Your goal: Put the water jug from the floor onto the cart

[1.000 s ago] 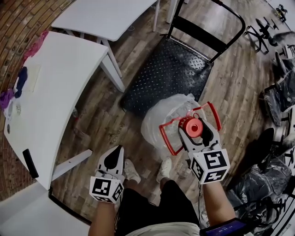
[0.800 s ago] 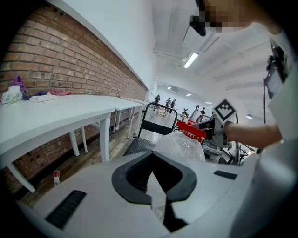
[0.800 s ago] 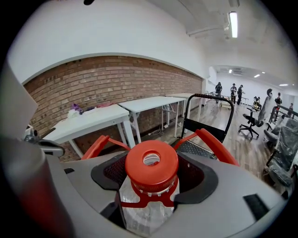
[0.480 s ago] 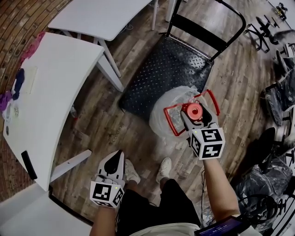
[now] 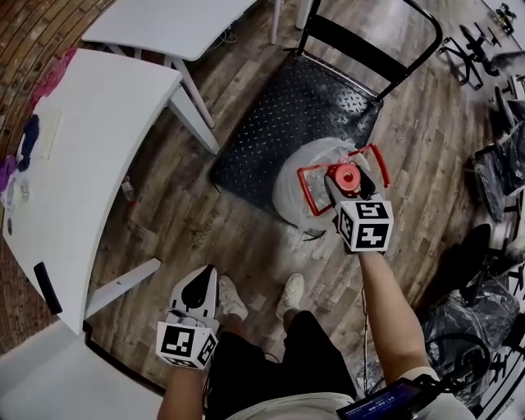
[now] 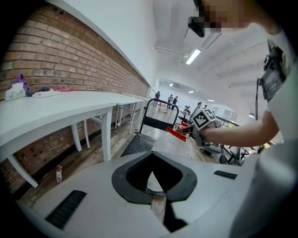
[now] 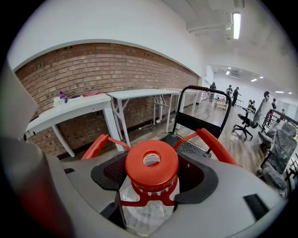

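The water jug (image 5: 305,190) is clear plastic with a red cap (image 5: 347,175) and a red carrying handle. It hangs off the floor over the near right corner of the black platform cart (image 5: 287,123). My right gripper (image 5: 349,184) is shut on its neck just under the cap; the right gripper view shows the cap (image 7: 151,166) between the jaws and the cart's deck (image 7: 185,145) beyond. My left gripper (image 5: 198,289) stays low by my left leg, shut and holding nothing. From the left gripper view the jug (image 6: 174,142) shows ahead beside the cart (image 6: 138,145).
A white table (image 5: 90,156) stands to the left and another (image 5: 176,25) at the back. The cart's upright push handle (image 5: 373,45) is at its far end. Office chairs (image 5: 476,53) and black wrapped goods (image 5: 496,168) crowd the right. A small bottle (image 5: 128,193) lies on the floor.
My right gripper has carried the jug forward and to the right, from the floor beside me up to the cart's near corner. The left gripper has barely moved.
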Available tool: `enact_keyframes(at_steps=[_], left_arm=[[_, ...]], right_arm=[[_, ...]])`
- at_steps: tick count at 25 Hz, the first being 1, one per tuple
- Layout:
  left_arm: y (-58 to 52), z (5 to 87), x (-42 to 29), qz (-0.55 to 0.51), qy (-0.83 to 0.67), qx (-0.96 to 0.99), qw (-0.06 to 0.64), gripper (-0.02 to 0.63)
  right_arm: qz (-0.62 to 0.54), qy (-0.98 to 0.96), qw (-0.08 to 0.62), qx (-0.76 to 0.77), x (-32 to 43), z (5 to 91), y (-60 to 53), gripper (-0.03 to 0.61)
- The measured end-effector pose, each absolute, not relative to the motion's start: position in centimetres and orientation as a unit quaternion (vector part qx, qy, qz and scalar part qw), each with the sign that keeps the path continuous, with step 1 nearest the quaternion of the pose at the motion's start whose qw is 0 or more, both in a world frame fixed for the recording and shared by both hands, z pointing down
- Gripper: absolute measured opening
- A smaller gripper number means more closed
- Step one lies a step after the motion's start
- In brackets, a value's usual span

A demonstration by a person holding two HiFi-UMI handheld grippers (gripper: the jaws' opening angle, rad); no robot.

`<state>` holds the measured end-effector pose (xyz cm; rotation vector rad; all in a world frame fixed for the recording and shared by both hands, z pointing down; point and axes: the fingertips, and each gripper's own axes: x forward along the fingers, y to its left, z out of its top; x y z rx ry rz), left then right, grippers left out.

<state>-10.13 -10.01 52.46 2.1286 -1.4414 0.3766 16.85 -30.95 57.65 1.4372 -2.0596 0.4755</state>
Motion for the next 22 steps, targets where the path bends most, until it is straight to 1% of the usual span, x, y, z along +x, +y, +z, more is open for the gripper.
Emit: enact_keyframes(at_steps=[10, 22], left_arm=[[-9.3, 52.6, -10.3, 0.147, -0.536, 0.786, 0.272, -0.002], [-9.8, 53.2, -8.9, 0.148, -0.525, 0.791, 0.277, -0.002]], right_arm=[[0.201, -0.758, 0.299, 0.543, 17.3, 62.6, -31.1, 0.314], [0.200, -0.760, 0.293, 0.545, 16.9, 63.1, -31.9, 0.315]])
